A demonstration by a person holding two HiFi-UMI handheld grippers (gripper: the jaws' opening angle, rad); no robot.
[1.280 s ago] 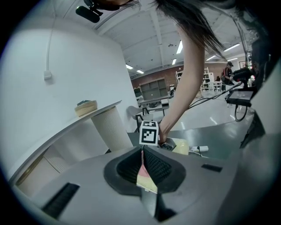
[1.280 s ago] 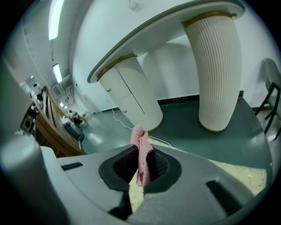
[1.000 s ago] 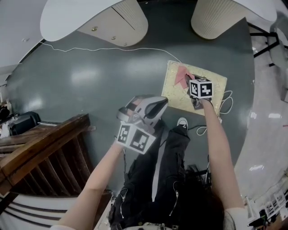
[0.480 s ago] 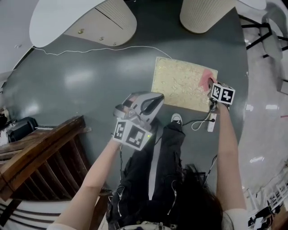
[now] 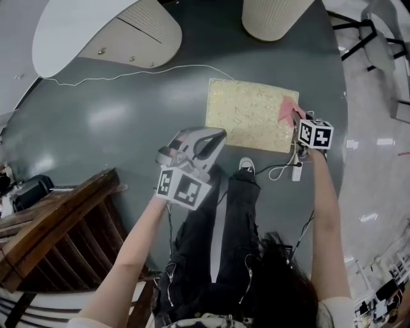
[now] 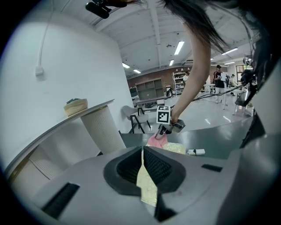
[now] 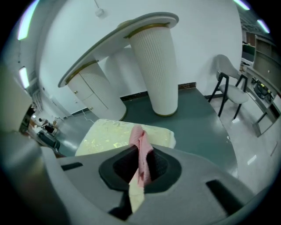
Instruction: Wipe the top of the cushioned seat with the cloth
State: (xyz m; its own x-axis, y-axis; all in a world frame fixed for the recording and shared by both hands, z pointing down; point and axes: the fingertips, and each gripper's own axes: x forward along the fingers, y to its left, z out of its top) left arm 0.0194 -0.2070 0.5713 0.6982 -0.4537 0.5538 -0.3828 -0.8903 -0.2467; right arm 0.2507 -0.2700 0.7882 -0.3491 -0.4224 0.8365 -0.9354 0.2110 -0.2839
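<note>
A pale yellow patterned cushioned seat (image 5: 246,115) lies on the dark green floor. At its right edge my right gripper (image 5: 298,118) is shut on a pink cloth (image 5: 286,110), which touches the cushion top. In the right gripper view the cloth (image 7: 139,149) hangs bunched between the jaws of that gripper (image 7: 140,169), with the cushion (image 7: 112,136) just beyond. My left gripper (image 5: 216,134) hovers in the air left of the cushion's near edge, shut and holding nothing. Its own view looks across its closed jaws at the cloth (image 6: 156,141) and the right gripper (image 6: 163,130).
A ribbed white pedestal (image 5: 275,16) stands beyond the cushion, a white rounded counter (image 5: 102,32) at far left. A thin cable (image 5: 128,73) runs over the floor. A power strip (image 5: 296,172) and my shoe (image 5: 245,166) lie near the cushion's front edge. Wooden steps (image 5: 57,218) are at left.
My right gripper has dragged the pink cloth across the cushion top from its left part to its right edge. The left gripper has stayed in about the same place, shut.
</note>
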